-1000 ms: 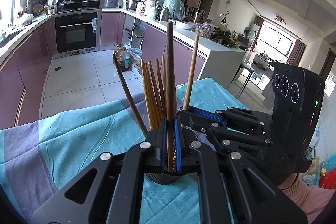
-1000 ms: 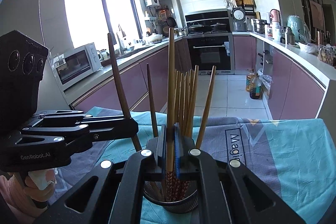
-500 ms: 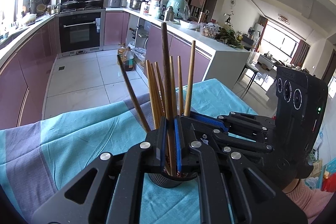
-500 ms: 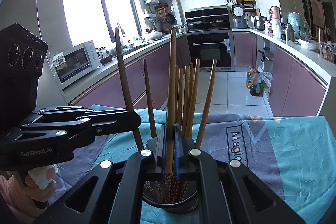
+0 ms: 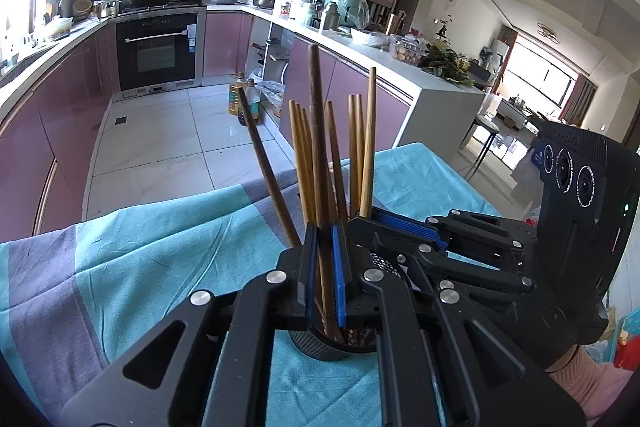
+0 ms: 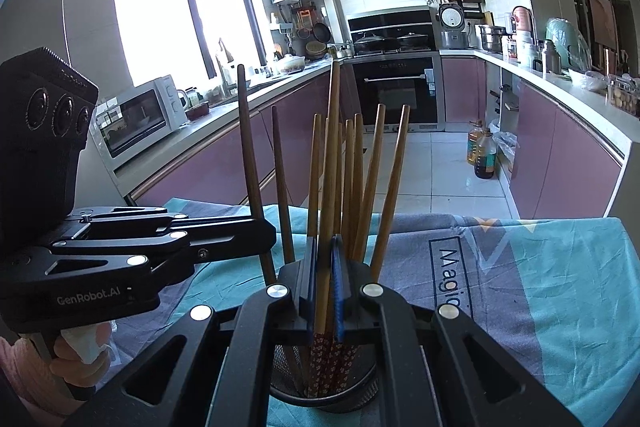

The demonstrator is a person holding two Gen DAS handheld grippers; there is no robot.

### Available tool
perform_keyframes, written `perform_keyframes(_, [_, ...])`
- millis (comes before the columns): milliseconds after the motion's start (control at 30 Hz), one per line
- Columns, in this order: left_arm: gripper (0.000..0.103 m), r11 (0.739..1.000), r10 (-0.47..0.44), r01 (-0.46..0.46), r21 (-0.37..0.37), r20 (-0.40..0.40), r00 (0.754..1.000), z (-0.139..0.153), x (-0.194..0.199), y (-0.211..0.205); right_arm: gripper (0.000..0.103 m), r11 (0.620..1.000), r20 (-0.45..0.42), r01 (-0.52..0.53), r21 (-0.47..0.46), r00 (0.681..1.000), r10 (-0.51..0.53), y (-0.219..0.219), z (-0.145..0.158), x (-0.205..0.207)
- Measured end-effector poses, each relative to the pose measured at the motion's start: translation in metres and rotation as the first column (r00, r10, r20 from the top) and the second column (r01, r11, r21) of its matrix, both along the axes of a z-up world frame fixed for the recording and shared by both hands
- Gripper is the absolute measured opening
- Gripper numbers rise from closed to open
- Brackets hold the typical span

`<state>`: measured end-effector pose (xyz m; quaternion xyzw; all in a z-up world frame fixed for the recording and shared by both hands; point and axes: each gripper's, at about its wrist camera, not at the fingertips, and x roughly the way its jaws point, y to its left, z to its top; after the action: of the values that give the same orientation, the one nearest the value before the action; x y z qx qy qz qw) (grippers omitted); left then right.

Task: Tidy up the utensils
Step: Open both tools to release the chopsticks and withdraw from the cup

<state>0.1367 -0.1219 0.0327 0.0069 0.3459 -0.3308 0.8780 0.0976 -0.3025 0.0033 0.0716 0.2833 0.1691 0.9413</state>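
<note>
Left claw (image 5: 325, 279) nearly shut, pads pinching a dark chopstick (image 5: 318, 147) w/ its low end down in the holder (image 5: 320, 345), bottom centre. Right claw (image 6: 324, 283) likewise pinches a lighter chopstick (image 6: 331, 155) standing in the same holder. Other chopsticks (image 6: 360, 179) fan upward, mid-frame. Holder sits on teal cloth (image 6: 560, 287).

"GenRobot.AI" on the left tongs (image 6: 256, 239), "Magic" partly readable on the tablecloth (image 6: 520, 267)

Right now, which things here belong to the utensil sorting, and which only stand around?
Belong to the job:
- chopsticks
- black holder
- left gripper
- right gripper

Just standing around:
- microwave
- oil bottles
- rice cooker
- tablecloth
</note>
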Motion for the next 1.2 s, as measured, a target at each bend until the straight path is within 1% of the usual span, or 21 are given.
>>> perform_keyframes(67, [0.008, 1.000, -0.003, 0.003, 0.000, -0.006, 1.000, -0.004, 0.001, 0.000, 0.007, 1.000, 0.000, 0.003, 0.001, 1.000, -0.003, 0.000, 0.000, 0.001])
perform_keyframes(200, [0.014, 1.000, -0.016, 0.016, 0.001, -0.022, 1.000, -0.014, -0.001, -0.002, 0.007, 1.000, 0.003, 0.004, -0.003, 1.000, -0.004, 0.000, 0.000, -0.001])
perform_keyframes(267, [0.015, 1.000, -0.017, 0.016, -0.002, -0.030, 0.999, -0.017, 0.000, 0.000, 0.007, 1.000, 0.002, 0.008, 0.002, 1.000, -0.008, 0.000, 0.000, -0.002])
perform_keyframes(400, [0.018, 1.000, -0.011, 0.011, -0.001, -0.021, 1.000, -0.022, -0.003, 0.003, 0.009, 1.000, 0.005, 0.006, 0.001, 1.000, -0.006, 0.001, 0.000, -0.007])
perform_keyframes(433, [0.019, 1.000, -0.008, 0.007, -0.001, -0.013, 1.000, -0.022, -0.005, 0.004, 0.012, 1.000, 0.007, 0.005, -0.001, 1.000, -0.005, 0.002, 0.000, -0.009])
perform_keyframes(567, [0.030, 1.000, 0.028, -0.028, -0.004, 0.032, 0.999, -0.022, -0.015, 0.013, 0.025, 1.000, 0.026, -0.003, -0.013, 1.000, 0.003, 0.007, 0.002, -0.019])
perform_keyframes(600, [0.036, 0.999, 0.041, -0.041, -0.003, 0.046, 0.998, -0.021, -0.017, 0.016, 0.034, 1.000, 0.032, 0.002, -0.018, 0.999, -0.001, 0.007, 0.003, -0.022])
perform_keyframes(633, [0.038, 0.998, 0.061, -0.061, -0.002, 0.064, 0.996, -0.020, -0.020, 0.020, 0.042, 1.000, 0.043, 0.007, -0.024, 0.999, -0.006, 0.008, 0.004, -0.025])
perform_keyframes(700, [0.042, 0.994, 0.111, -0.113, 0.011, 0.110, 0.988, -0.019, -0.027, 0.028, 0.043, 1.000, 0.053, 0.009, -0.029, 0.999, -0.008, 0.009, 0.005, -0.031])
perform_keyframes(733, [0.045, 0.991, 0.132, -0.135, 0.014, 0.130, 0.983, -0.018, -0.031, 0.033, 0.045, 1.000, 0.057, 0.009, -0.028, 0.998, -0.007, 0.009, 0.005, -0.034])
perform_keyframes(767, [0.051, 0.988, 0.149, -0.152, 0.014, 0.141, 0.979, -0.017, -0.035, 0.036, 0.049, 1.000, 0.063, 0.009, -0.027, 0.998, -0.007, 0.009, 0.005, -0.037])
perform_keyframes(800, [0.057, 0.984, 0.171, -0.175, 0.013, 0.156, 0.973, -0.016, -0.038, 0.041, 0.056, 1.000, 0.070, 0.010, -0.029, 0.997, -0.008, 0.010, 0.005, -0.040])
perform_keyframes(833, [0.060, 0.980, 0.195, -0.199, 0.010, 0.170, 0.966, -0.015, -0.042, 0.046, 0.057, 0.999, 0.075, 0.010, -0.034, 0.997, -0.008, 0.011, 0.005, -0.042])
perform_keyframes(867, [0.068, 0.976, 0.213, -0.217, 0.008, 0.179, 0.961, -0.014, -0.044, 0.050, 0.057, 0.999, 0.080, 0.011, -0.042, 0.997, -0.008, 0.013, 0.005, -0.045])
perform_keyframes(900, [0.077, 0.970, 0.238, -0.243, 0.006, 0.196, 0.951, -0.013, -0.048, 0.055, 0.064, 0.999, 0.084, 0.011, -0.046, 0.996, -0.007, 0.015, 0.004, -0.047])
perform_keyframes(933, [0.082, 0.963, 0.261, -0.268, 0.004, 0.212, 0.942, -0.012, -0.051, 0.060, 0.076, 0.999, 0.088, 0.010, -0.049, 0.996, -0.005, 0.017, 0.003, -0.048])
perform_keyframes(1000, [0.092, 0.948, 0.308, -0.318, 0.004, 0.244, 0.919, -0.012, -0.057, 0.069, 0.083, 0.998, 0.097, 0.005, -0.055, 0.995, 0.000, 0.021, 0.001, -0.052])
perform_keyframes(1067, [0.096, 0.938, 0.336, -0.348, 0.001, 0.260, 0.905, -0.012, -0.064, 0.078, 0.084, 0.998, 0.104, 0.003, -0.066, 0.995, 0.004, 0.026, -0.001, -0.056])
perform_keyframes(1100, [0.097, 0.932, 0.349, -0.363, 0.002, 0.270, 0.897, -0.012, -0.067, 0.081, 0.086, 0.998, 0.109, 0.005, -0.068, 0.994, 0.002, 0.028, -0.002, -0.058])
perform_keyframes(1167, [0.097, 0.922, 0.369, -0.388, 0.006, 0.293, 0.882, -0.012, -0.074, 0.085, 0.090, 0.998, 0.125, 0.008, -0.062, 0.992, 0.000, 0.030, -0.003, -0.062])
perform_keyframes(1200, [0.097, 0.917, 0.379, -0.398, 0.005, 0.299, 0.876, -0.012, -0.077, 0.087, 0.094, 0.998, 0.131, 0.011, -0.063, 0.991, -0.003, 0.032, -0.004, -0.063])
